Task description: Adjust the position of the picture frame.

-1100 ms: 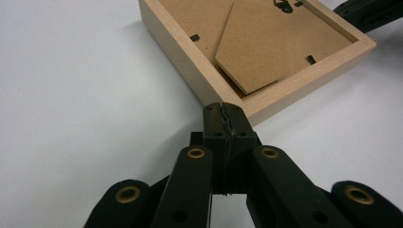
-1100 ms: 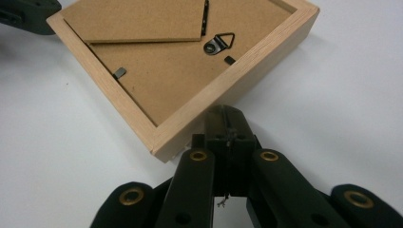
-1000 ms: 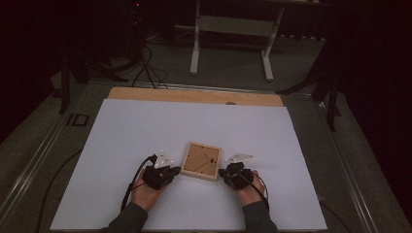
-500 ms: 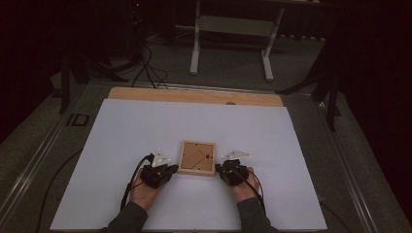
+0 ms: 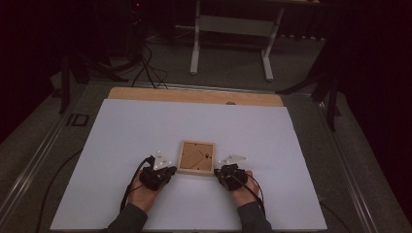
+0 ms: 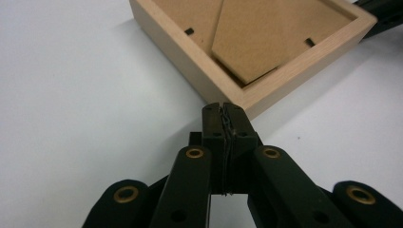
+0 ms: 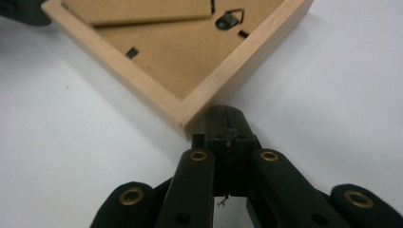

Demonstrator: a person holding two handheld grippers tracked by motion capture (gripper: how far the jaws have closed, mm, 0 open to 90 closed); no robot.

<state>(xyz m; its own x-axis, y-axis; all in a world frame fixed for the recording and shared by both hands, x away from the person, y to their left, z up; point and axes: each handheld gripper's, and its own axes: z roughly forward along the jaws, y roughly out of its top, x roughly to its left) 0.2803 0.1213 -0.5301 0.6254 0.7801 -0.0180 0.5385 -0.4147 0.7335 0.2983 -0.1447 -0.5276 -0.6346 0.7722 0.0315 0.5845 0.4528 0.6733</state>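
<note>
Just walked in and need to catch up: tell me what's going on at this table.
A person holds a gripper in each hand beside a small wooden picture frame lying back-side up on the white table. The left gripper and right gripper both have their jaws shut, tips at the frame's two near corners. Neither grips it.

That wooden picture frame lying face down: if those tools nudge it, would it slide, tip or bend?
The picture frame lies flat on the smooth white table, so it would probably slide rather than tip. Its thick wooden rim looks stiff and unlikely to bend. The thin cardboard backing suggests it is fairly light, though any glass is hidden underneath.
</note>
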